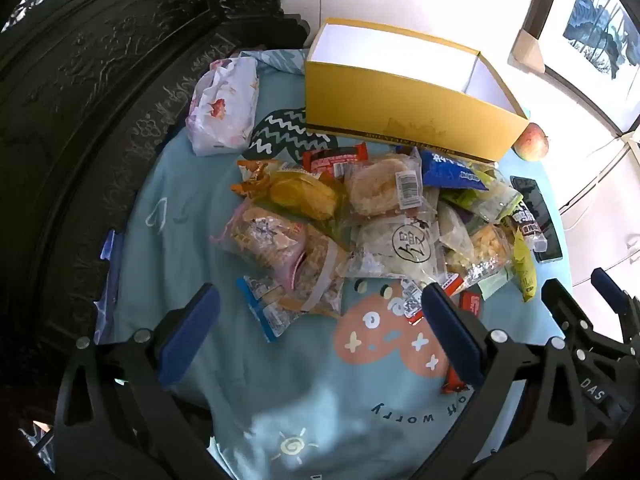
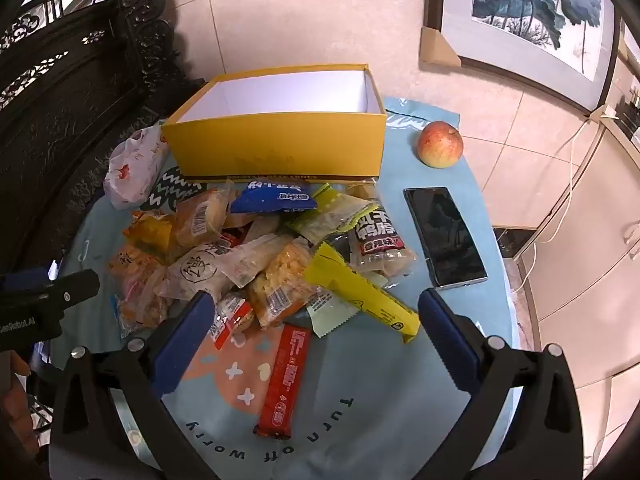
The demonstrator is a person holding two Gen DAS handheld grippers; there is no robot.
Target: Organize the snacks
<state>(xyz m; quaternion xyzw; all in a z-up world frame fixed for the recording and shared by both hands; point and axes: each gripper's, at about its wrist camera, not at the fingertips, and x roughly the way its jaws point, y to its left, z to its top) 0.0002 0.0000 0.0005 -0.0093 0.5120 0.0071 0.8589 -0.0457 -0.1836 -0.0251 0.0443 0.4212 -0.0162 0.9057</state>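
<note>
Right wrist view shows the round table (image 2: 472, 312) under a pale blue printed cloth, with the job barely begun as far as I can judge. The largest thing on it, the open yellow cardboard box (image 2: 276, 148) with a white inside, stands at the far edge, and what shows of its interior is bare; no packet lies in it.

Just in front of the box sprawls the heap of plastic-wrapped snacks (image 2: 256, 248), all loose on the cloth: every one is left to sort. To the box's left lies a white flowered plastic bag (image 2: 132, 168), knotted shut. On the right, apart from the heap, sit a dark flat smartphone (image 2: 444, 236) and a red-yellow apple (image 2: 440, 144).

Among the nearer packets are a long yellow wrapper (image 2: 360, 292) and a red bar-shaped wrapper (image 2: 282, 380), the latter lying nearest the right tool (image 2: 312, 344).

That tool hangs over the near cloth with blue pads spread fully wide, gripping nothing. The left tool (image 1: 320, 336) likewise stands wide apart and empty, above the near side of the pile.
</note>
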